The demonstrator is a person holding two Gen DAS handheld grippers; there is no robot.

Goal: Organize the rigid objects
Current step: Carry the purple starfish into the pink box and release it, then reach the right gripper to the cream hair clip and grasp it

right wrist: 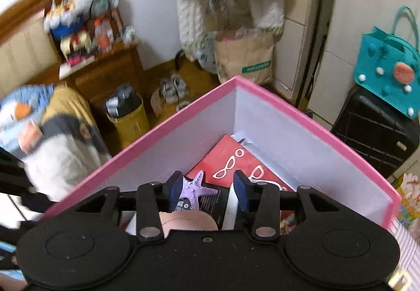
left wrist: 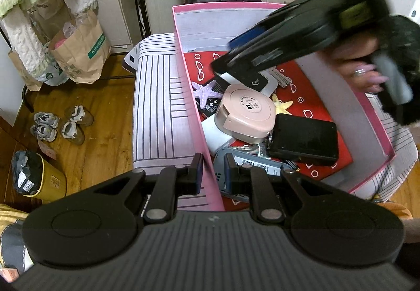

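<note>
**Both grippers at the pink box**

Our left gripper (left wrist: 213,172) pinches the near wall of the pink cardboard box (left wrist: 183,65) — fingers clenched on it. Our right gripper (right wrist: 207,187) hangs inside, fingers parted and holding nothing, the purple plastic starfish (right wrist: 195,187) beneath them. The round pink compact case (left wrist: 246,112) lies mid-box, beside the black rectangular case (left wrist: 304,140); red lining shows bare toward the far wall.
</note>
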